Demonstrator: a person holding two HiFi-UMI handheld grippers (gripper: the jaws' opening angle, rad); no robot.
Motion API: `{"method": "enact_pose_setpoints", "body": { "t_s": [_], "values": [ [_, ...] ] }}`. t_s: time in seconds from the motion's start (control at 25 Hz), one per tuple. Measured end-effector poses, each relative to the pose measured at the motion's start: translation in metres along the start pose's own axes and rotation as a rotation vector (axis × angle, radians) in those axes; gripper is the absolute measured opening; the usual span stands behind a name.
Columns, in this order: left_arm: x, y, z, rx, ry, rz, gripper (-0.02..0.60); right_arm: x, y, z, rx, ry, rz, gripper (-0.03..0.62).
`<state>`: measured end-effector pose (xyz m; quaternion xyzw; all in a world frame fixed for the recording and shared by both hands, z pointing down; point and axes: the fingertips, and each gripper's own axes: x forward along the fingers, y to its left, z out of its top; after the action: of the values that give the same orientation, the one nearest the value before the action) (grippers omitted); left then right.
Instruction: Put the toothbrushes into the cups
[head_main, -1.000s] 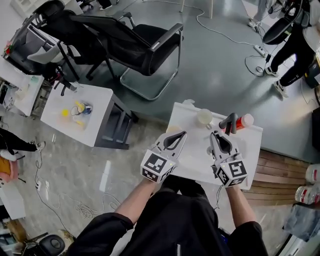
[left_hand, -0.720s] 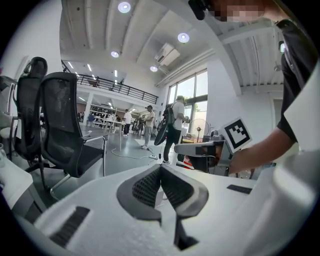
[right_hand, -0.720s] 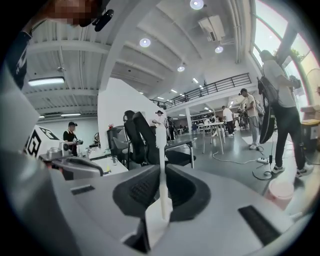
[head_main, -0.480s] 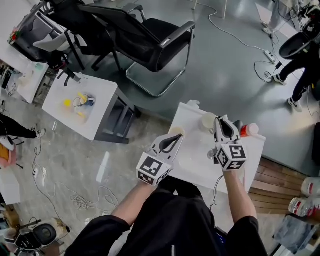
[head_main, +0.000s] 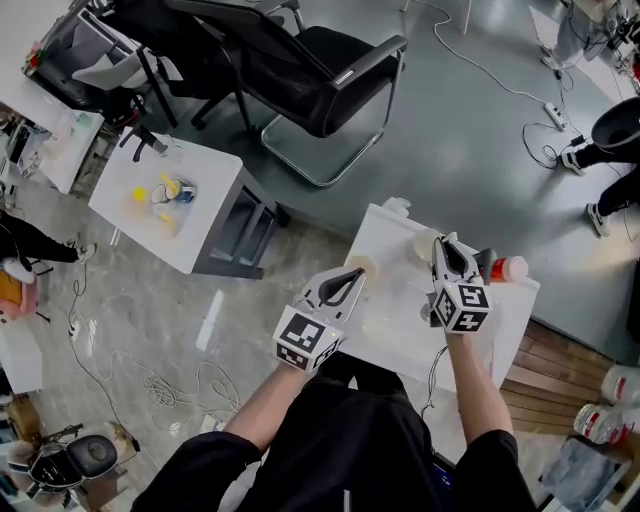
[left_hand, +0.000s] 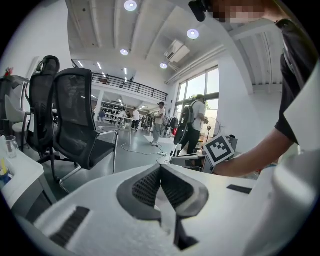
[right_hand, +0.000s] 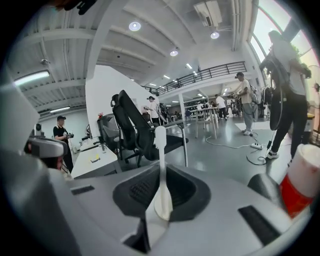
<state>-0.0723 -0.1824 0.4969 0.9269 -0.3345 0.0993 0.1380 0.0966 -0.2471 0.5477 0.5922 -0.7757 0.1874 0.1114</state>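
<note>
Bright, even indoor light from round ceiling lamps (left_hand: 130, 5) and tall windows (left_hand: 197, 87); the white rectangular counter (head_main: 393, 250) glares pale. Both gripper views bend toward dark vignetted edges, foreground soft.

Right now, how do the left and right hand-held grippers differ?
The left hand-held gripper has its jaws closed together with nothing between them. The right hand-held gripper is clamped on a white toothbrush that sticks out past its tips. In the head view the left tip is by the cream cup at the table's left edge, and the right tip is by the white cup. Both point away from the person, over the table.
</note>
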Motion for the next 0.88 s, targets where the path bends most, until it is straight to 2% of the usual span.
{"method": "enact_pose_setpoints", "body": {
  "t_s": [0.56, 0.88],
  "values": [
    [0.009, 0.013, -0.006, -0.026, 0.020, 0.018, 0.002, 0.027, -0.007, -0.056, 0.011, 0.182, 0.012, 0.046],
    [0.008, 0.021, -0.008, -0.036, 0.024, 0.032, 0.002, 0.034, -0.007, -0.059, 0.010, 0.189, 0.007, 0.046]
  ]
}}
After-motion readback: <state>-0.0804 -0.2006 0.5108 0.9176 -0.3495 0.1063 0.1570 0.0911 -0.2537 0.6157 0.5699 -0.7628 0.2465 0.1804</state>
